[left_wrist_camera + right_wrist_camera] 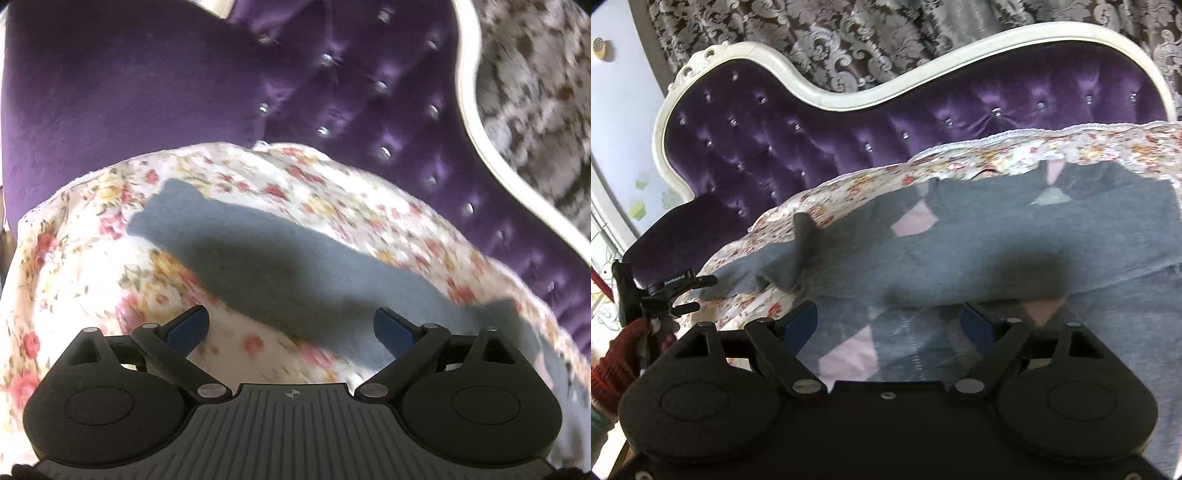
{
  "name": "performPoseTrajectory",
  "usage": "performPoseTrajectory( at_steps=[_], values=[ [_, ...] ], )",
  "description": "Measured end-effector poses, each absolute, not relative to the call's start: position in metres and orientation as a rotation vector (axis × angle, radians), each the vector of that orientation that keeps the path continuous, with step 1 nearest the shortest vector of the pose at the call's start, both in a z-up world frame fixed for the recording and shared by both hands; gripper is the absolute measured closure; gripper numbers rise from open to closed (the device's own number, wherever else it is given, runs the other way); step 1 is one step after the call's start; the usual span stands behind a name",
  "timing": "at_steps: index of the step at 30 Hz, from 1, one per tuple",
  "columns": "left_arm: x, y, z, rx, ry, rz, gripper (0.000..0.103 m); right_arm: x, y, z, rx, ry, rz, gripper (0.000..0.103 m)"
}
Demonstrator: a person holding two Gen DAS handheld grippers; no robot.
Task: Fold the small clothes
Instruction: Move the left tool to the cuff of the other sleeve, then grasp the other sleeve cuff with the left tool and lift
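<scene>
Grey sweater (960,251) with pink diamonds spread flat on flowered cover (92,258) over purple sofa (757,147). Left gripper (291,328) wide open, empty, above sleeve. Right gripper (888,325) wide open, empty, over sweater body.

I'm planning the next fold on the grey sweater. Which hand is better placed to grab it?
Right, probably. The right tongs hang open directly over the grey sweater, whereas the left tongs, also open, face only its sleeve on the floral cover.

We hold the left claw (291,325) tilted downward, jaws spread wide, nothing between them. Our right claw (888,325) likewise angled down, jaws apart, gripping nothing.
</scene>
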State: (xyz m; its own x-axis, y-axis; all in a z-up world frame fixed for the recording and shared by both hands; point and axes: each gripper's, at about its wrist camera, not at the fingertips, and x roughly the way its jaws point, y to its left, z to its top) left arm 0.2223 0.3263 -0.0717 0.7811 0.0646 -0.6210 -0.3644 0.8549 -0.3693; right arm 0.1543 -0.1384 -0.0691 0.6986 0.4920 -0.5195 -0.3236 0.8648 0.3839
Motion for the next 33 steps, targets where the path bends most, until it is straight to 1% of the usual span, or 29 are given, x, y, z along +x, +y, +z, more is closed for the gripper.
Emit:
performPoseTrajectory(
  at_steps=[8,10,11,12,13,14,16,18,26,29,33],
  values=[
    [0.253,0.351,-0.073,-0.537,0.601,0.252,0.007,0.159,-0.125,-0.078,0.269,0.678,0.466,0.017],
    [0.256,0.354,-0.074,-0.539,0.587,0.266,0.013,0.158,-0.123,-0.08,0.27,0.684,0.466,0.017],
    [0.257,0.357,-0.074,-0.534,0.582,0.278,0.027,0.158,-0.123,-0.081,0.269,0.687,0.467,0.017],
    [0.259,0.359,-0.074,-0.532,0.583,0.299,0.064,0.158,-0.123,-0.082,0.27,0.691,0.468,0.017],
    [0.26,0.361,-0.074,-0.536,0.598,0.318,0.089,0.157,-0.123,-0.083,0.271,0.693,0.469,0.017],
    [0.262,0.366,-0.076,-0.562,0.621,0.32,0.096,0.156,-0.123,-0.083,0.272,0.695,0.469,0.017],
    [0.258,0.371,-0.073,-0.609,0.605,0.307,0.096,0.155,-0.124,-0.084,0.271,0.7,0.467,0.017],
    [0.253,0.369,-0.058,-0.572,0.571,0.307,0.096,0.154,-0.126,-0.085,0.275,0.701,0.464,0.017],
    [0.241,0.358,0.035,-0.401,0.45,0.261,0.096,0.149,-0.138,-0.087,0.306,0.702,0.444,0.017],
    [0.242,0.338,0.069,-0.333,0.412,0.213,0.096,0.145,-0.142,-0.088,0.32,0.698,0.447,0.017],
    [0.246,0.289,0.111,-0.234,0.356,0.109,0.096,0.139,-0.146,-0.089,0.34,0.696,0.451,0.017]
  ],
)
